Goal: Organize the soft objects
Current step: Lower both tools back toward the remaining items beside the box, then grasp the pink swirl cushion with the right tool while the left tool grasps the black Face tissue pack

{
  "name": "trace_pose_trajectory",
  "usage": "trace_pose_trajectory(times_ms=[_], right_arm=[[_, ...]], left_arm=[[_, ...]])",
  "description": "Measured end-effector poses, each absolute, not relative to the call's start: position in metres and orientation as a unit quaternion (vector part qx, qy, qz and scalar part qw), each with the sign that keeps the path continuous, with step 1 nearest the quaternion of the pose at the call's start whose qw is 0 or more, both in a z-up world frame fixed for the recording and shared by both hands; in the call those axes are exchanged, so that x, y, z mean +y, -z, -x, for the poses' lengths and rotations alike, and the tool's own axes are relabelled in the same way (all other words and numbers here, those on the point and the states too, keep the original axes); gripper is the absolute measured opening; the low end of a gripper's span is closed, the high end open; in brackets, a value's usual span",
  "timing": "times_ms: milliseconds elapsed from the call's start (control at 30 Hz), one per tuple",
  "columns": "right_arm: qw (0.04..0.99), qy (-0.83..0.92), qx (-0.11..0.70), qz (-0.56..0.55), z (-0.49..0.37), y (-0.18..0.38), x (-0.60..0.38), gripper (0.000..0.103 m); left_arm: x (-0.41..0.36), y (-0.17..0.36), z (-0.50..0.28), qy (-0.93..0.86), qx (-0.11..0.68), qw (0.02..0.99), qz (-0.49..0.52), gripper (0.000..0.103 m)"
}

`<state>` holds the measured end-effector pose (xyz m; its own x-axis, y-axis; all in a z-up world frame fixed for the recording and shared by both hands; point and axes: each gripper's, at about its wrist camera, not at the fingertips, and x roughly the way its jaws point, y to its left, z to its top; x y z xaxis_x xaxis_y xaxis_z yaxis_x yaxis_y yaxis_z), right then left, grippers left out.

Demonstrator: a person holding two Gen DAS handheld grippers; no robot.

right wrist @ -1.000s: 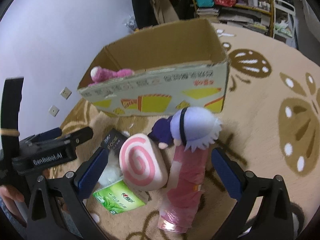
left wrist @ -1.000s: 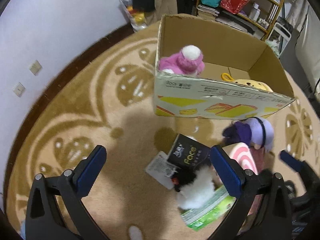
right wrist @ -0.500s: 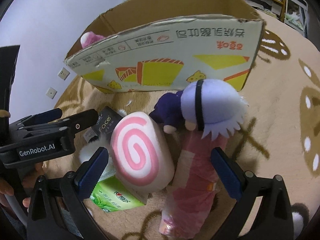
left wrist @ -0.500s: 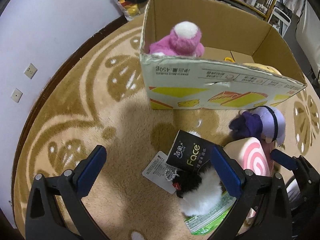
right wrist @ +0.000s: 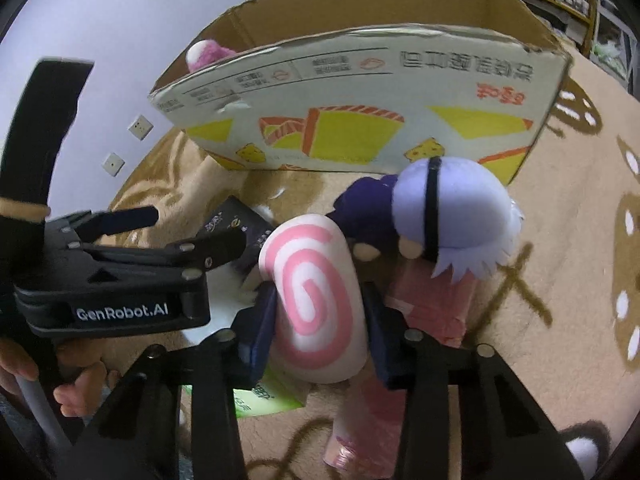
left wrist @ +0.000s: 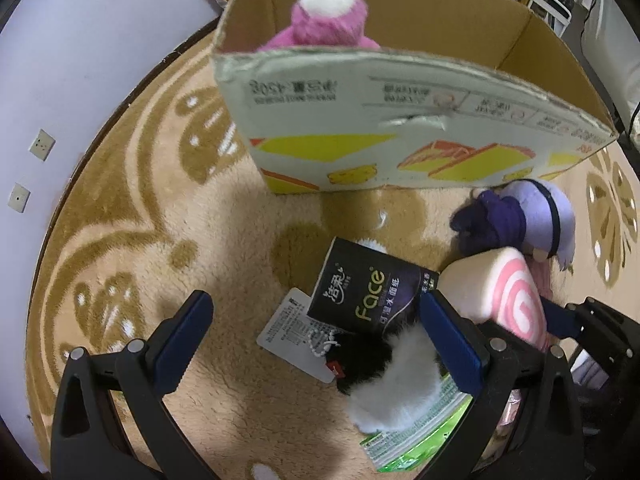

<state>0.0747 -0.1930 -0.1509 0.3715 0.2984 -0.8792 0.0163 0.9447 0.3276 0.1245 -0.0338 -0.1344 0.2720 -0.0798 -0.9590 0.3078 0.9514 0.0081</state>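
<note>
Cardboard box (left wrist: 400, 128) stands open-topped on a tan patterned carpet (left wrist: 120, 208), its printed front wall facing both cameras and its torn top edge running across each view. Inside the box, against its left corner, sits a pink plush toy (left wrist: 326, 20) with a white tip.

In front of the box lies a crowded pile. Closest to the box's right front corner is a purple plush doll (right wrist: 432, 208) with a pale lilac head and a black band, lying on a pink roll-shaped package (right wrist: 404, 336). Just left of the doll is a swirl cushion (right wrist: 316, 304), cream with a pink spiral. The right gripper (right wrist: 318, 316) is closed on this cushion, one blue pad pressing each side.

Left of the cushion, a black tissue pack (left wrist: 370, 294) leans over a white tag (left wrist: 294, 330) and a black-and-white furry toy (left wrist: 394, 376), which rests on a green tissue pack (left wrist: 416, 436).

The left gripper (left wrist: 316, 344) hangs spread wide over the furry toy and the tag, holding nothing; its right finger (left wrist: 450, 344) is just beside the cushion.

Bare carpet spreads left of the box toward a curved dark rug edge and a pale wall (left wrist: 60, 60).
</note>
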Motion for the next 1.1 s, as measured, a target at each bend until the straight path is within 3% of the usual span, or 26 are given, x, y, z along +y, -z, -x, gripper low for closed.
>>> trace_pose_trajectory(times_ms=[900,1000,1067,1100], right_arm=[[0.809,-0.082,0.553,-0.183,-0.071,0.147,-0.222,0.036],[0.811,-0.084,0.551,-0.180,-0.071,0.145,-0.221,0.035],[0.813,-0.085,0.549,-0.176,-0.069,0.143,-0.221,0.034],[0.814,-0.085,0.547,-0.177,-0.069,0.142,-0.221,0.034]], left_arm=[[-0.064,0.177,-0.136,0.133,0.605,0.778,-0.108,0.101],[-0.066,0.180,-0.137,0.127,0.601,0.781,-0.111,0.085],[-0.068,0.179,-0.136,0.128,0.595,0.785,-0.116,0.068],[-0.068,0.177,-0.136,0.128,0.590,0.788,-0.116,0.066]])
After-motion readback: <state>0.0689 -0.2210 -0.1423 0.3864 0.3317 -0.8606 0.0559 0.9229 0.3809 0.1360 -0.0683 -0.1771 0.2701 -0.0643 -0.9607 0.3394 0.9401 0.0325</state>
